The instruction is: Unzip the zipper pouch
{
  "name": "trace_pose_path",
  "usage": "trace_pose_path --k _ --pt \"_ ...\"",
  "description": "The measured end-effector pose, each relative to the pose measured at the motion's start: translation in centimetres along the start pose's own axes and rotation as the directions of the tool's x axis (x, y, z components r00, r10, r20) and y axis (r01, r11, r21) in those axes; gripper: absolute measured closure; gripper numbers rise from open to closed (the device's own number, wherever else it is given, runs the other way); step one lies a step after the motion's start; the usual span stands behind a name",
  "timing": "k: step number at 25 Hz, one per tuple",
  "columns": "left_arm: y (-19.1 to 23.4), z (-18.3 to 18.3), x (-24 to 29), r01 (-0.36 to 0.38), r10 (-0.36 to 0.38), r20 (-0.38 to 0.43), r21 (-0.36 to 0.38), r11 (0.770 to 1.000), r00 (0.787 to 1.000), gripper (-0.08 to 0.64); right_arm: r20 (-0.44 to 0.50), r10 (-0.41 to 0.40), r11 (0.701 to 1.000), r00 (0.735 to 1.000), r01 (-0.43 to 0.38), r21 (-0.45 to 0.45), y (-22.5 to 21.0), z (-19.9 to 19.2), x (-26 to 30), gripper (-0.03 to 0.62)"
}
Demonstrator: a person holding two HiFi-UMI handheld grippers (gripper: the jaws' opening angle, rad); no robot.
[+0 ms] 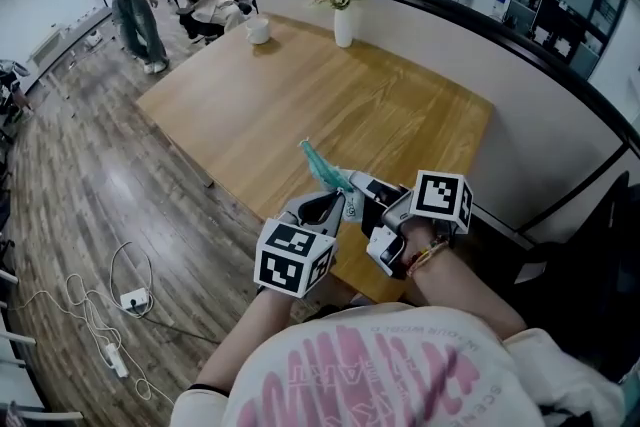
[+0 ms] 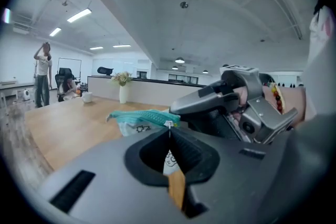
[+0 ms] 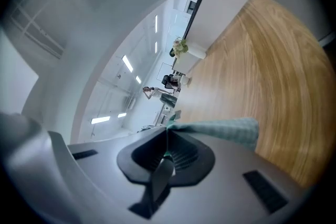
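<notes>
**First speaker:** Head view has your left gripper point(image 1: 335, 205) and right gripper point(image 1: 360, 187) meeting over the near edge of the wooden table point(image 1: 300, 95). The zipper pouch point(image 1: 328, 173) is held up between them, its teal end poking out toward the far side. From up here you can't see how the jaws stand.

**Second speaker:** Left gripper view settles that for your left side. Its jaws are pressed together on the small zipper pull point(image 2: 169, 124). The pouch's teal zipper band and white printed body stretch off to the left.

**First speaker:** That view also gives you the right gripper from the outside. Its grey nose touches the pouch, and your hand point(image 2: 262, 99) behind it wears a bead bracelet point(image 2: 276, 97).

**Second speaker:** Right gripper view is rolled, so the table runs up the right side. There your jaws are closed on the pouch's teal fabric end, which sticks out to the right.

**First speaker:** Only the head view shows the floor, with a white cable and power strip point(image 1: 130, 300). The white vase of flowers point(image 1: 343, 10), the mug point(image 1: 258, 30) and the two people point(image 1: 125, 0) beyond the far corner also turn up small in the left gripper view.
</notes>
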State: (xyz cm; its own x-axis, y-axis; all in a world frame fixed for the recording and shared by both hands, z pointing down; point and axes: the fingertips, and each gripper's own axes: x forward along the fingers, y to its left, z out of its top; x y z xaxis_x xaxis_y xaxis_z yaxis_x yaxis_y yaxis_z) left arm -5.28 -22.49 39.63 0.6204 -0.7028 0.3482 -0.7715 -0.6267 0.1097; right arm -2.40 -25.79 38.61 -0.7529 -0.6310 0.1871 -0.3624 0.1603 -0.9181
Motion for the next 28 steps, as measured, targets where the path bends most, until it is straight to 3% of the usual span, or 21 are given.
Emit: trace_pose_path --k 10,14,17,19,21,28 --pt "0.2 -1.5 -0.1 0.038 -0.04 -0.02 -0.085 0.996 0.999 0.557 -0.07 -0.073 0.971 0.995 0.055 -0.234 -0.9 -1.2 0.1 0.584" --pt "-0.2 -2.4 -0.3 0.08 -0.087 -0.031 -0.167 0.983 0.996 0.557 -0.123 -0.123 0.927 0.985 0.07 -0.37 -1.3 -2.0 -0.1 0.584" --pt "-0.7 -3.5 -0.4 0.097 -0.108 -0.107 -0.103 0.99 0.988 0.557 -0.18 -0.2 0.862 0.963 0.085 -0.5 -1.9 -2.9 -0.1 0.584" --pt "-1.2 -4.7 -0.4 0.128 -0.128 -0.199 -0.013 0.992 0.972 0.557 -0.228 -0.267 0.804 0.936 0.085 -0.589 -2.8 -3.7 -0.2 0.584" --pt "-1.8 -5.8 -0.5 0.176 -0.159 -0.277 0.037 0.984 0.947 0.557 -0.275 -0.312 0.766 0.91 0.07 -0.639 -3.6 -4.6 -0.3 0.584" --pt "-2.1 -7.7 -1.8 0.293 -0.264 -0.405 0.011 0.956 0.875 0.557 -0.387 -0.36 0.709 0.849 -0.02 -0.705 -4.5 -7.2 -0.9 0.584"
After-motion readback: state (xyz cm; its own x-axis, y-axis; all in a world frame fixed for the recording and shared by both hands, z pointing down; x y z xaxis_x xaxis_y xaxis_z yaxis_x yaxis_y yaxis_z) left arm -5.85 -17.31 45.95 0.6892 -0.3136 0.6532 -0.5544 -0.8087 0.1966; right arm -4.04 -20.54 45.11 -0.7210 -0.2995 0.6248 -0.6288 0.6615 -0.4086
